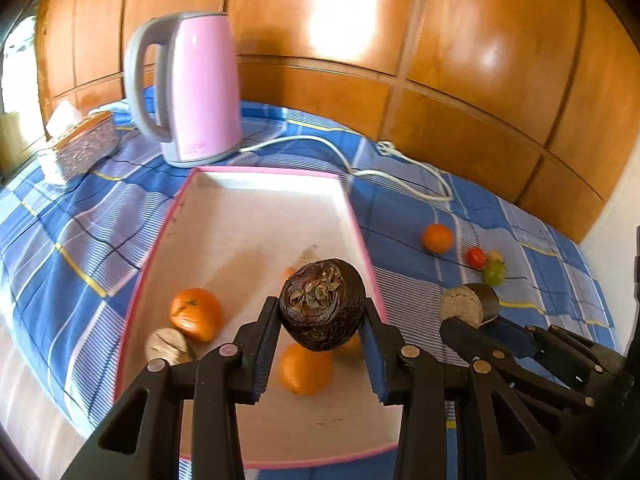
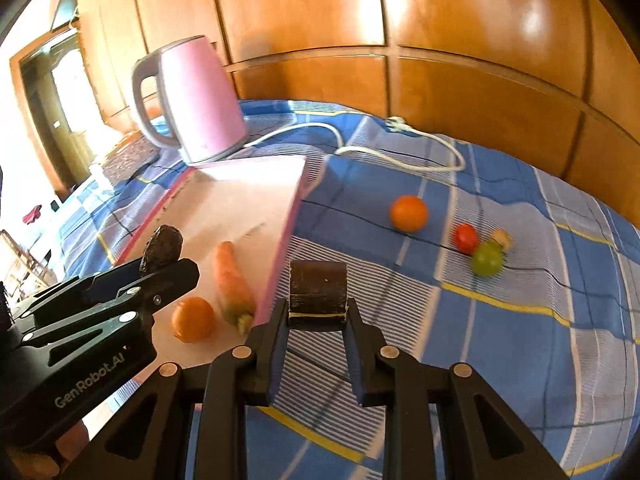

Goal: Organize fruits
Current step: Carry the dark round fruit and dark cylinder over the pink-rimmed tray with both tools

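— Two tongs, both gripping: your left tongs (image 1: 322, 320) clamp the dark round fruit (image 1: 322, 304) over the tray (image 1: 256, 184).
— And my right tongs (image 2: 317, 316)?
— Pinched tight on the dark cut piece (image 2: 318, 292), just right of the tray; an orange (image 2: 409, 213) lies ahead.

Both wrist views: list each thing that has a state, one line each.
left gripper: jaws shut on dark round fruit, held above the tray
right gripper: jaws shut on dark cut piece, held above the cloth
pink tray: holds oranges and a carrot
kettle: upright, lid closed
kettle plug: lying loose on the cloth
orange: on the cloth, outside the tray
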A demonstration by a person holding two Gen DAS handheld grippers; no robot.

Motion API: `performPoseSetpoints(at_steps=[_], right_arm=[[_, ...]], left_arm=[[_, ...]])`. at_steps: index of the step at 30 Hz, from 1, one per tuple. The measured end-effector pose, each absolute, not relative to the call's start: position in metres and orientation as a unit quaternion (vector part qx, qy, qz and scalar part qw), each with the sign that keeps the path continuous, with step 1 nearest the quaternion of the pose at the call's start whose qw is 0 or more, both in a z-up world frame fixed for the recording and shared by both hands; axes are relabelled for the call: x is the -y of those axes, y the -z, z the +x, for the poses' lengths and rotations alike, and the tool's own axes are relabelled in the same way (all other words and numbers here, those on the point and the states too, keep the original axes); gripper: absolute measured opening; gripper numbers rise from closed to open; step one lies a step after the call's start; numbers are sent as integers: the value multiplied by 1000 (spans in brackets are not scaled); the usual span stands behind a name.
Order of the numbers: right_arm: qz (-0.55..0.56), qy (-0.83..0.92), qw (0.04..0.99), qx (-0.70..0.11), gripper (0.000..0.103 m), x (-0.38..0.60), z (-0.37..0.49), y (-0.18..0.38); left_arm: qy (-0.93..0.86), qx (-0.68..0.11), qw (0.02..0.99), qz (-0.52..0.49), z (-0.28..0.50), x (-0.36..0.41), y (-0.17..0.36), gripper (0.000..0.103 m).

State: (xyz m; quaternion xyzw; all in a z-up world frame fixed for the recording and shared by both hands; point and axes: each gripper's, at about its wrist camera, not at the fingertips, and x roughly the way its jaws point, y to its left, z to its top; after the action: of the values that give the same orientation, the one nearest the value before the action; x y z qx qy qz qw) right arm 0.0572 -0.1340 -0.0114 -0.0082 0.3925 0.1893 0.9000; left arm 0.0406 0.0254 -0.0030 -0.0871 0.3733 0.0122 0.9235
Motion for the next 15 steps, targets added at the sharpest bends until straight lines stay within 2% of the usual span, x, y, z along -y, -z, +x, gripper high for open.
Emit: performPoseSetpoints(at_steps=[15], right_arm=[[-8, -216, 891, -399, 26, 95, 88, 7]], left_arm=[[-42, -383, 917, -107, 57, -53, 12, 40]])
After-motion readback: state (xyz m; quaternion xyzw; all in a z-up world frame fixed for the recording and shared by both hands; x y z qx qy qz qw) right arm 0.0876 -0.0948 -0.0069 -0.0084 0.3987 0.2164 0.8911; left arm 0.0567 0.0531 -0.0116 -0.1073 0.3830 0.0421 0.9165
